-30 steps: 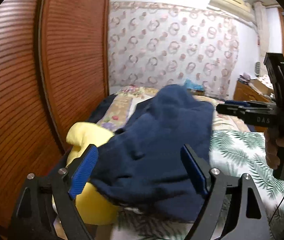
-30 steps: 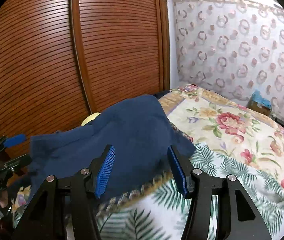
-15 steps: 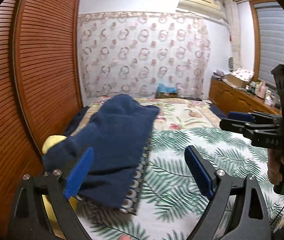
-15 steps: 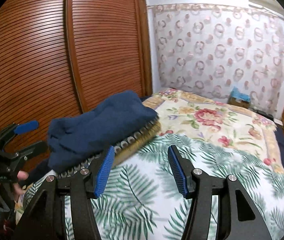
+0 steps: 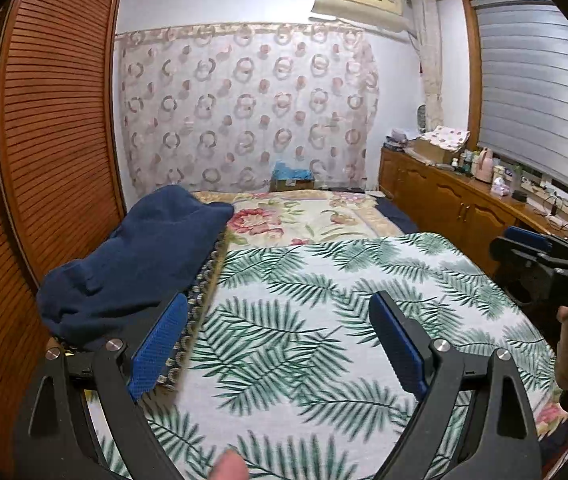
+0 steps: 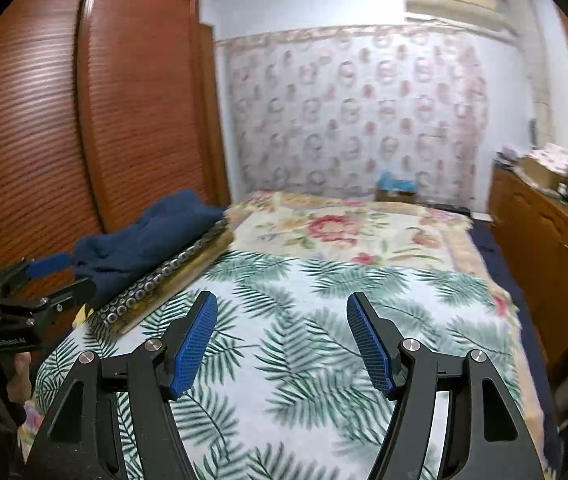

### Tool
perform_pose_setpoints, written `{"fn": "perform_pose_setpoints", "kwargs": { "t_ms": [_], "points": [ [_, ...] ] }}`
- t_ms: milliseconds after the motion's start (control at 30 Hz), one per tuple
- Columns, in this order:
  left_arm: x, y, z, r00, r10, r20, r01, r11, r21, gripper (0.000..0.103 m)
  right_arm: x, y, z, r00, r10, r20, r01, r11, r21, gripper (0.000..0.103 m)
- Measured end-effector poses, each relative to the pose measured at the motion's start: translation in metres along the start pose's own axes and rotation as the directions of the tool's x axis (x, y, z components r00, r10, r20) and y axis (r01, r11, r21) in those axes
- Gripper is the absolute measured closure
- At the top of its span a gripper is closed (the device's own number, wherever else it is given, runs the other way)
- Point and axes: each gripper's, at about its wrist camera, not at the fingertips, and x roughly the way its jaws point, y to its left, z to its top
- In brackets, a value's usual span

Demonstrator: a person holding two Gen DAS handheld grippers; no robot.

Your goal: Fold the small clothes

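While the navy garment [image 5: 136, 256] lies bunched on the bed's [image 5: 323, 280] left edge beside the wardrobe [image 5: 44, 140], both claws hang apart from it over the palm-print cover. The left gripper [image 5: 278, 344] gapes wide, empty; the right gripper [image 6: 282, 344], its jaws just widened, grasps nothing.

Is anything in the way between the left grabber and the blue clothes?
Nothing visible. The left gripper is open and empty, and the navy garment lies just ahead by its left finger, on the bed's left edge.
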Motion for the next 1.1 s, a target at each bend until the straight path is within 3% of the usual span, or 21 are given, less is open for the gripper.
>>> {"fn": "perform_pose_setpoints", "kwargs": {
  "t_ms": [133,333,1100],
  "points": [
    [-0.008,-0.012,0.005,1.0,-0.011,0.019,0.011,1.0,-0.002,0.011,-0.039,0.001,-0.002,0.997,-0.068,0.029,0.068,0.998,0.019,0.034],
    [-0.018,-0.024,0.01,0.999,-0.009,0.043,0.008,1.0,0.015,0.011,-0.069,0.014,-0.007,0.996,-0.08,0.046,0.078,0.996,0.04,0.034],
    [-0.025,-0.03,0.015,0.999,-0.005,0.05,0.005,1.0,0.009,0.011,-0.062,0.007,-0.01,0.993,-0.097,0.065,0.094,0.994,0.047,0.034]
  ]
}}
